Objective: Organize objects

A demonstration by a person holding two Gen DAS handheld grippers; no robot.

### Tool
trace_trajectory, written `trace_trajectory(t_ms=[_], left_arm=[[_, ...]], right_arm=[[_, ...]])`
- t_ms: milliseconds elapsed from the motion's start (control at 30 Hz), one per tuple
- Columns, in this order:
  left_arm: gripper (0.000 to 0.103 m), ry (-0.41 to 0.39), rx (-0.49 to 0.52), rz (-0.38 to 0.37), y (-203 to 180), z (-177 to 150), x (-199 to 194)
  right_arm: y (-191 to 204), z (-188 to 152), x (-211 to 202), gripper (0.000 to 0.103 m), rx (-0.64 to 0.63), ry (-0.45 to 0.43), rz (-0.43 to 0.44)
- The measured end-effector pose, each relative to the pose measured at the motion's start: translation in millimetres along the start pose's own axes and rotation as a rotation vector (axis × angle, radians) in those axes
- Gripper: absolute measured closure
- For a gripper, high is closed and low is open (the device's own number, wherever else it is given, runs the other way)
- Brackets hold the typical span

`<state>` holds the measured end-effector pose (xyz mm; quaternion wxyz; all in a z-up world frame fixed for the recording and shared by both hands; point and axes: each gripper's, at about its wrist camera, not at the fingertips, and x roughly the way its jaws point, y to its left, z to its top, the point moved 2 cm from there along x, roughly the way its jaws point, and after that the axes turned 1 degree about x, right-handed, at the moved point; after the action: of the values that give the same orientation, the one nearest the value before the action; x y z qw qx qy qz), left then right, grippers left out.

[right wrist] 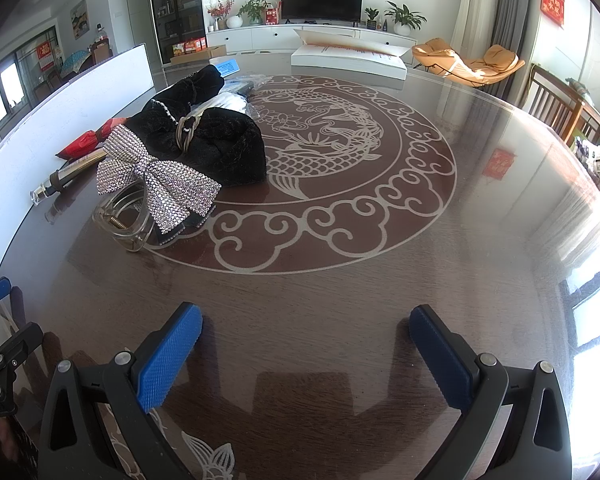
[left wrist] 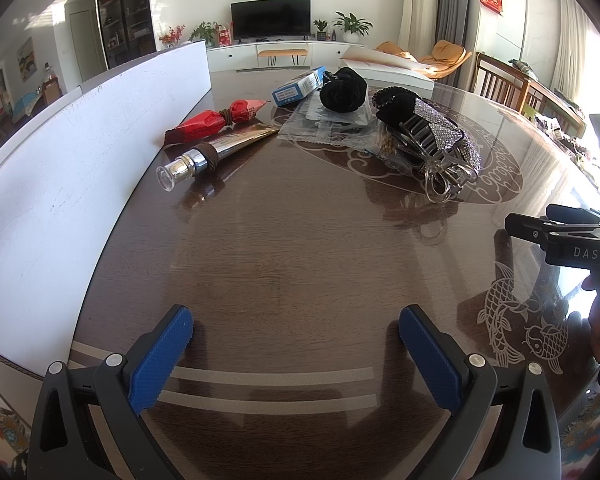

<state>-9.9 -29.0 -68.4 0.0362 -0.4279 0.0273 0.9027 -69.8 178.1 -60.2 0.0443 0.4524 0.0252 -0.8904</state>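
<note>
Fingers of both grippers spread, empty; rhinestone bow clip (right wrist: 156, 178) near

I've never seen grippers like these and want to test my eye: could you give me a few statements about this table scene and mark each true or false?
1. Both the left gripper and the right gripper are open and hold nothing. True.
2. The gold tube stands upright on its cap. False: it lies flat on the table.
3. The rhinestone bow sits on a clear claw clip. True.
4. The red packet lies on the far side of the table from the white board. False: it lies right beside it.
</note>
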Motion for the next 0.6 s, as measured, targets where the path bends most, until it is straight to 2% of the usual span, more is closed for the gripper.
trace_trajectory(t_ms=[600], left_arm=[[0.0, 0.004, 0.005, -0.008, -0.1, 2.0, -1.3]], right_arm=[[0.0, -0.1, -0.1, 0.0, 0.0, 0.0, 0.0]])
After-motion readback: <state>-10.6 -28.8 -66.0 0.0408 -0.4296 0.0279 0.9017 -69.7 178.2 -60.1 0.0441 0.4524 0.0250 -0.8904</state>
